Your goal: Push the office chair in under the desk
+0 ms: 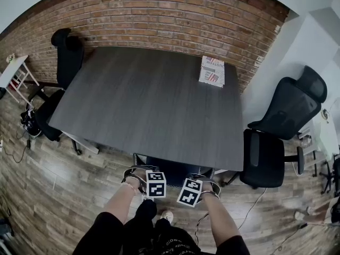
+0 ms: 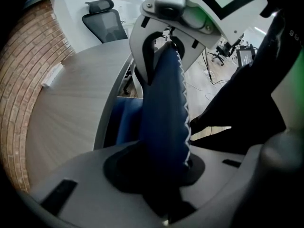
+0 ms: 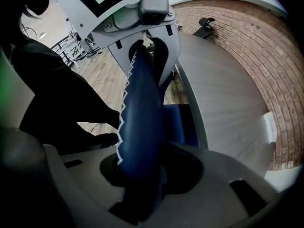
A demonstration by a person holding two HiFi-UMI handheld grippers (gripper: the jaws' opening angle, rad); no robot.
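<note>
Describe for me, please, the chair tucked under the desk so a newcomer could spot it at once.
Find the big grey desk by the brick wall. At the middle of its near edge a chair sits tucked under. It is blue; the left chair and right chair are black.

Dark grey table (image 1: 149,105) stood against brick wall (image 1: 159,20). Printed white-and-red packet (image 1: 212,70) lay flat near far right corner. Wooden floor (image 1: 58,195) carried black chairs at left (image 1: 66,62) and right (image 1: 281,132), and loose cable (image 1: 256,200).
</note>
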